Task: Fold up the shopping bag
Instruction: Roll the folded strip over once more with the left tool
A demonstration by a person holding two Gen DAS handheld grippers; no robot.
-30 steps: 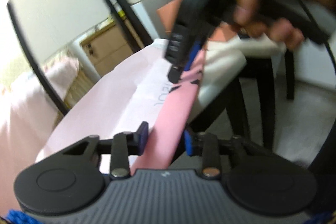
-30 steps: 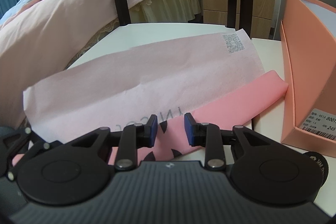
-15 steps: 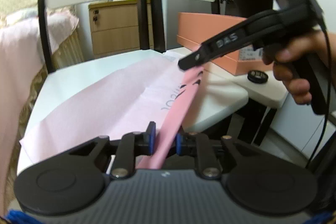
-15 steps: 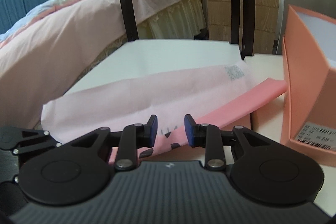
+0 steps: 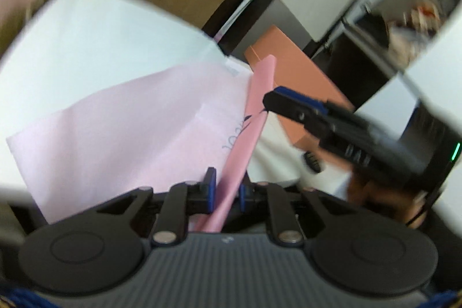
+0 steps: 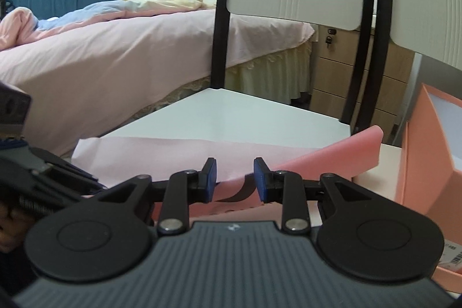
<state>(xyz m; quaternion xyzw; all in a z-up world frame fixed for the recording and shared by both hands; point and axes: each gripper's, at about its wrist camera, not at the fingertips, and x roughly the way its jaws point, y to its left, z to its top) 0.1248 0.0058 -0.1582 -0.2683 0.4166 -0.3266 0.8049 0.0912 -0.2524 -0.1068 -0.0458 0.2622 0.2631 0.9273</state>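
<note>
Pink bag edge (image 5: 245,146) is now clamped by the left gripper (image 5: 225,189) and lifted off the surface (image 6: 231,117); the right gripper (image 6: 234,178) is held apart, so folding can begin

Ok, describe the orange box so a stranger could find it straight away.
Start at the white chair seat where the pale pink shopping bag lies. Look just past the bag's darker pink folded edge, on the right: the orange box is the only rigid, salmon-orange cardboard thing there.

Left tongs (image 5: 224,191) nearly closed, pinching; right tongs (image 6: 233,178) parted, reaching in beside left, level.
</note>
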